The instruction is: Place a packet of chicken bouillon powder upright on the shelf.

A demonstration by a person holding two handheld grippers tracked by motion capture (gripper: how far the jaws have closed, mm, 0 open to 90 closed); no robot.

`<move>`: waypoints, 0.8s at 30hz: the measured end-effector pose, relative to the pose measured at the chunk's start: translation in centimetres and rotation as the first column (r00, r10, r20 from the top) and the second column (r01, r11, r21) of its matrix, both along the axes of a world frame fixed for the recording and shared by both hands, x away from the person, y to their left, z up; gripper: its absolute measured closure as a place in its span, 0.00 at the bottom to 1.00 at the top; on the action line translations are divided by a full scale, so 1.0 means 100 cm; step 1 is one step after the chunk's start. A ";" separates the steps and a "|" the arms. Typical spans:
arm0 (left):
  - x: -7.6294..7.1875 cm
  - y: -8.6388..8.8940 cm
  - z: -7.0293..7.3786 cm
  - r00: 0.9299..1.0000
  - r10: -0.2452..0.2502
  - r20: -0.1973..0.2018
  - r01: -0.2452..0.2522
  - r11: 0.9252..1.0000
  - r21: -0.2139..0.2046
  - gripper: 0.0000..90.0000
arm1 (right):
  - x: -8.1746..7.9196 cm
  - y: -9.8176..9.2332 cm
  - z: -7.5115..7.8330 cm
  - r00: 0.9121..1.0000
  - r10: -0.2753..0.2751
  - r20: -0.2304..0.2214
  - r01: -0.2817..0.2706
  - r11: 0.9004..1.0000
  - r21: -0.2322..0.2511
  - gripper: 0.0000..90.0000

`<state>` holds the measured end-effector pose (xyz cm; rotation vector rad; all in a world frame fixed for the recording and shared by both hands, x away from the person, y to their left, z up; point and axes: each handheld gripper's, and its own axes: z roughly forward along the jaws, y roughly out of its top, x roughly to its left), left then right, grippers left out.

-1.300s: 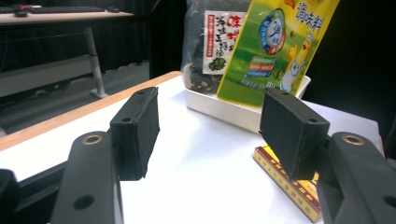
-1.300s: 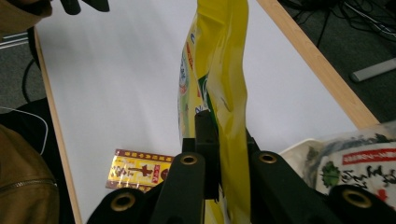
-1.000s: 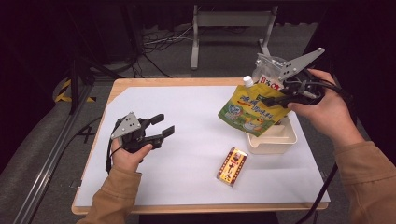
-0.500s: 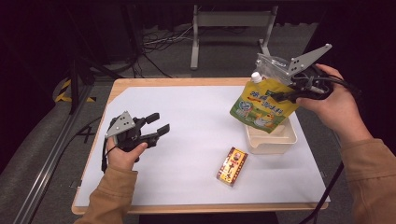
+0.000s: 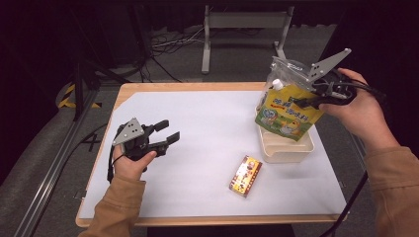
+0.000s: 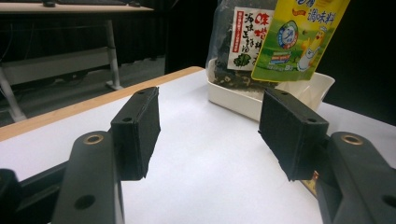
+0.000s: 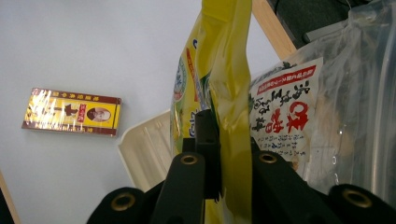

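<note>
Yellow-green seasoning pouch (image 5: pixel 285 112) hangs from my right hand-held gripper (image 5: pixel 312 100), whose jaws are clenched on the pouch's upper edge. In the right gripper view the two black jaws press the yellow film (image 7: pixel 229 93) flat between them. The pouch hangs tilted above the white tray (image 5: pixel 284 150), with its white cap (image 5: pixel 278 85) at the top left corner; I cannot tell whether its lower edge touches the tray. Behind the pouch stands a clear bag of dark dried food (image 5: pixel 289 69) with a white and red label (image 7: pixel 285 109); the left gripper view shows its bottom resting in the tray (image 6: pixel 322 86).

My left hand-held gripper (image 5: pixel 165 134) sits low over the white tabletop (image 5: pixel 212 128) on the left side, well apart from the tray. Its jaws stand released, with nothing between the black pads (image 6: pixel 137 133), and they point across the tabletop toward the tray.

Near the front of the tabletop, just in front of the tray and apart from it, a small yellow and red box (image 5: pixel 245 176) lies flat.
</note>
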<state>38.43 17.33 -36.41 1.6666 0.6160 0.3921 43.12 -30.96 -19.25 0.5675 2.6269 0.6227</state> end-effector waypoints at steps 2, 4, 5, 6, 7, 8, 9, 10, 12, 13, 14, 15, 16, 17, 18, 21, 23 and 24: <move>0.000 0.000 0.000 1.000 0.002 -0.003 -0.002 1.000 -0.003 0.43 | 0.001 -0.001 -0.001 1.000 -0.004 -0.006 0.004 1.000 -0.012 0.97; 0.001 -0.001 -0.001 1.000 0.000 -0.010 0.000 1.000 -0.005 0.43 | 0.001 -0.001 -0.003 1.000 -0.007 -0.018 0.006 1.000 -0.031 0.96; 0.001 -0.001 -0.001 1.000 -0.003 -0.014 0.003 1.000 -0.003 0.43 | 0.002 -0.001 -0.005 1.000 -0.010 -0.020 0.009 0.999 -0.033 0.96; 0.001 -0.001 -0.001 1.000 -0.004 -0.019 0.004 1.000 -0.002 0.43 | 0.002 -0.002 -0.006 1.000 -0.008 -0.023 0.007 0.999 -0.045 0.97; 0.001 -0.002 -0.001 1.000 -0.005 -0.021 0.005 1.000 -0.001 0.43 | 0.003 -0.002 -0.007 1.000 -0.007 -0.025 0.005 0.999 -0.052 0.97; 0.001 -0.002 -0.001 1.000 -0.005 -0.020 0.005 1.000 0.003 0.43 | 0.003 -0.002 -0.009 1.000 -0.008 -0.028 0.006 0.998 -0.058 0.96; 0.001 -0.002 -0.001 1.000 -0.007 -0.019 0.008 1.000 0.006 0.43 | 0.004 -0.003 -0.010 1.000 -0.009 -0.029 0.008 0.998 -0.062 0.96; 0.001 -0.003 -0.002 1.000 -0.007 -0.019 0.007 1.000 0.006 0.43 | 0.005 -0.003 -0.011 0.999 -0.011 -0.034 0.009 0.998 -0.065 0.96; 0.001 -0.003 -0.002 1.000 -0.008 -0.022 0.008 1.000 0.005 0.43 | 0.006 -0.004 -0.014 0.999 -0.007 -0.043 0.003 0.997 -0.071 0.96; 0.001 -0.003 -0.002 1.000 -0.008 -0.027 0.009 1.000 0.007 0.43 | 0.007 -0.004 -0.015 0.999 -0.011 -0.049 0.007 0.997 -0.071 0.96; 0.001 -0.003 -0.002 1.000 -0.008 -0.027 0.009 1.000 0.007 0.43 | 0.007 -0.005 -0.016 0.999 -0.011 -0.052 0.008 0.998 -0.070 0.96; 0.001 -0.004 -0.002 1.000 -0.009 -0.030 0.009 1.000 0.009 0.43 | 0.008 -0.006 -0.016 0.999 -0.006 -0.051 0.003 0.998 -0.068 0.96; 0.001 -0.004 -0.003 1.000 -0.010 -0.028 0.011 1.000 0.010 0.43 | 0.007 -0.006 -0.016 0.999 -0.008 -0.052 0.004 0.998 -0.066 0.96; 0.001 -0.004 -0.003 1.000 -0.010 -0.028 0.011 1.000 0.010 0.43 | 0.008 -0.006 -0.016 0.999 -0.001 -0.050 -0.002 0.998 -0.065 0.96; 0.002 -0.005 -0.003 1.000 -0.012 -0.028 0.012 1.000 0.014 0.43 | 0.008 -0.006 -0.016 0.999 -0.001 -0.050 -0.002 0.998 -0.065 0.96; 0.002 -0.006 -0.003 0.999 -0.017 -0.032 0.017 1.000 0.017 0.43 | 0.007 -0.006 -0.016 0.998 0.008 -0.056 -0.012 0.997 -0.071 0.96; 0.002 -0.007 -0.004 0.999 -0.017 -0.034 0.018 1.000 0.019 0.43 | 0.006 -0.007 -0.016 0.998 0.013 -0.060 -0.017 0.997 -0.074 0.96; 0.002 -0.007 -0.004 0.999 -0.018 -0.033 0.018 1.000 0.020 0.43 | 0.006 -0.007 -0.016 0.998 0.008 -0.059 -0.013 0.997 -0.075 0.96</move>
